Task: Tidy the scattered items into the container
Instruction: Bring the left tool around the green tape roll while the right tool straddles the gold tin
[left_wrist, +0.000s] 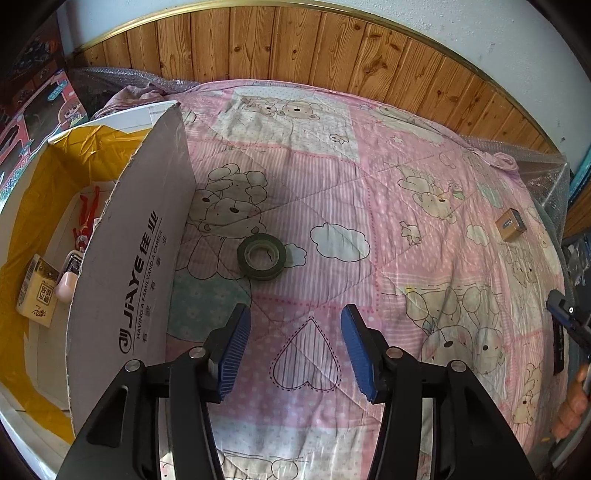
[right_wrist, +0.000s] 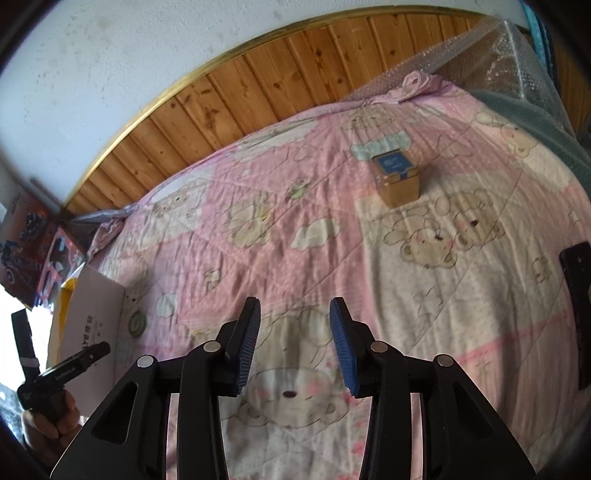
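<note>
A dark green tape roll (left_wrist: 262, 256) lies flat on the pink quilt, a short way ahead of my open left gripper (left_wrist: 295, 325), which holds nothing. At the left stands the cardboard box (left_wrist: 125, 258) with a yellow lining; inside it lie a small yellow carton (left_wrist: 37, 291), a pink item (left_wrist: 68, 277) and a red toy (left_wrist: 86, 218). A small gold box with a blue top (right_wrist: 397, 179) sits on the quilt well ahead and to the right of my open, empty right gripper (right_wrist: 295, 326). The same gold box (left_wrist: 511, 223) shows far right in the left wrist view.
A wood-panelled wall (left_wrist: 295, 51) runs behind the bed. Bubble wrap (right_wrist: 506, 51) covers the bed's far right corner. Toy boxes (left_wrist: 33, 122) stand beyond the cardboard box. A black flat object (right_wrist: 580, 302) lies at the quilt's right edge. A hand (right_wrist: 48, 417) holds the left gripper.
</note>
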